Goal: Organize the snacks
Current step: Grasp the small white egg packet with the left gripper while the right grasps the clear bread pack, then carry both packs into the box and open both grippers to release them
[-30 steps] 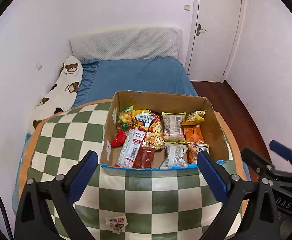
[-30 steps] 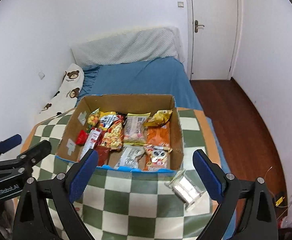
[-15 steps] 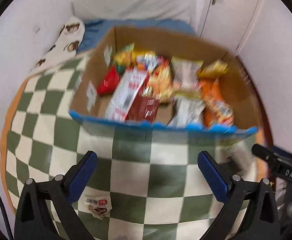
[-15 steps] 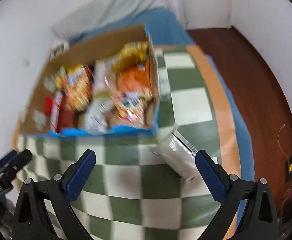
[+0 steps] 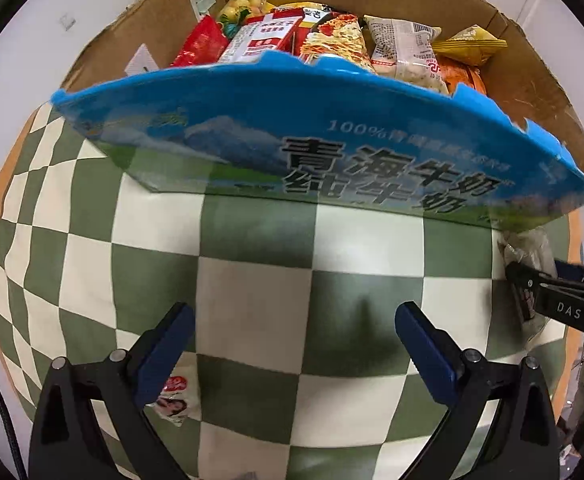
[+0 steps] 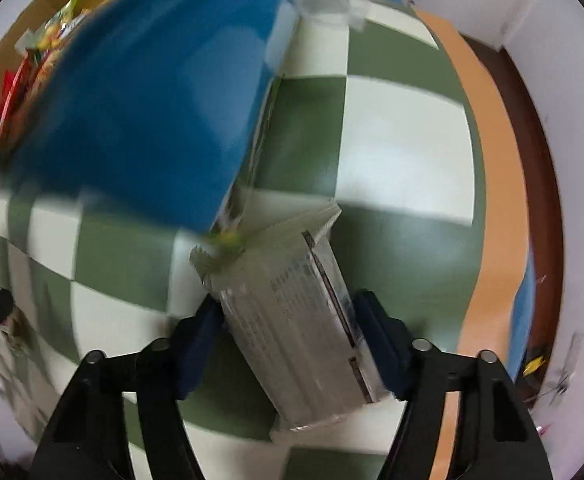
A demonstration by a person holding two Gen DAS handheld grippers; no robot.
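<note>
Snack pack point(image 6: 296, 332), lower centre, sits between the right gripper's point(image 6: 287, 328) just-closing jaws; crooked, it could slip. Left gripper point(image 5: 292, 344) gapes empty.

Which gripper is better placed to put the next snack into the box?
Right. The right gripper has just been closing around the clear packet beside the box. The left gripper is open over bare cloth.

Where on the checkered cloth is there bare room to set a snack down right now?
Free: the checkered cloth between the box front and the open left gripper. Crowded: the box's right corner, where the right gripper closes around the clear packet; a small packet lies near-left.
</note>
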